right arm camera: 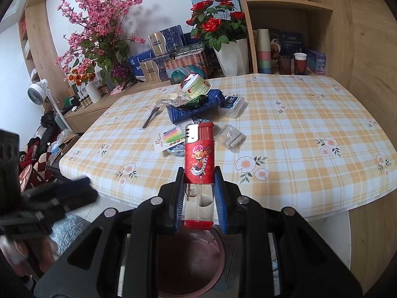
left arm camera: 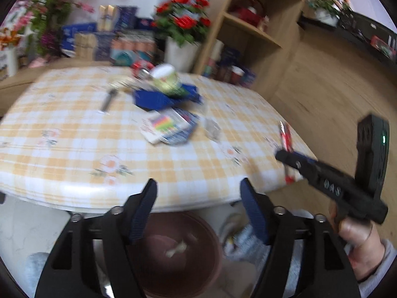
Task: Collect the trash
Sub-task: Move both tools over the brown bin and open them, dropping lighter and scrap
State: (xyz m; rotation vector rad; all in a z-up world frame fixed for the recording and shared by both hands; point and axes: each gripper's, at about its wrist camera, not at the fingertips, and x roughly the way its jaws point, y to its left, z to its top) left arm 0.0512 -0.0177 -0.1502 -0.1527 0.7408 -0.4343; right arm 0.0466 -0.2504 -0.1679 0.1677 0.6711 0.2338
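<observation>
My right gripper (right arm camera: 199, 171) is shut on a red lighter (right arm camera: 199, 159) with a clear base, held upright above a dark red bin (right arm camera: 193, 248) by the table's near edge. My left gripper (left arm camera: 198, 183) is open with nothing between its fingers, above the same bin's rim (left arm camera: 213, 233). A small pale scrap (left arm camera: 176, 248) lies inside the bin. On the checked tablecloth (right arm camera: 285, 129) lie a green-and-white cup (right arm camera: 196, 88) on a torn blue box (right arm camera: 196, 109), a card of coloured markers (right arm camera: 171, 136) and a clear wrapper (right arm camera: 232, 136).
A dark pen (right arm camera: 151, 116) and a white box (right arm camera: 233, 104) also lie on the table. Potted red roses (right arm camera: 218, 24), pink blossoms (right arm camera: 99, 24) and stacked boxes stand behind it, wooden shelves (right arm camera: 285, 2) at the back right. A person's hand (left arm camera: 357, 233) holds the right gripper.
</observation>
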